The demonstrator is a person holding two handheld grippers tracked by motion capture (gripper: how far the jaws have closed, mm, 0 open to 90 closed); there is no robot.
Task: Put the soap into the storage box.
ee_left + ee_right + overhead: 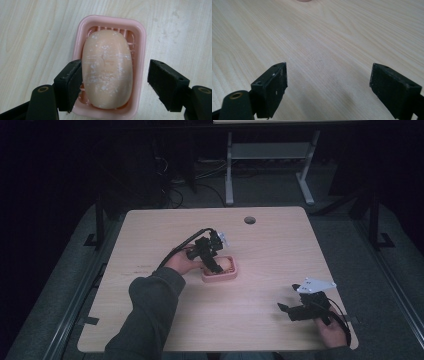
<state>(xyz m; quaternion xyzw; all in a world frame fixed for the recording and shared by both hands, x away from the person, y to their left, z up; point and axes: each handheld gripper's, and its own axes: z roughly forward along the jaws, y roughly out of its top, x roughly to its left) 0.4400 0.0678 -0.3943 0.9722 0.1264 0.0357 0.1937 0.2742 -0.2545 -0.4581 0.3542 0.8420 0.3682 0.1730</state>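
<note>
Soap (107,70): peach oval bar, white-flecked, lying in pink dish (141,40)
Left gripper (113,83): spread wide, one jaw seemingly touching soap
Dish near end: cut off by the frame edge

Pale wooden table (280,245) with a round hole (249,220), on grey floor (345,245). Behind, a white desk frame (270,155) in dark surroundings.

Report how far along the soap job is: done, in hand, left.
Done: the left claw has reached the pink soap dish and straddles the soap bar lying in it. In hand: its jaws are open, one pad at the bar's side, the other clear of it, so nothing is gripped. Left: closing on the bar and lifting it, probably. The right claw waits open above bare table.
</note>
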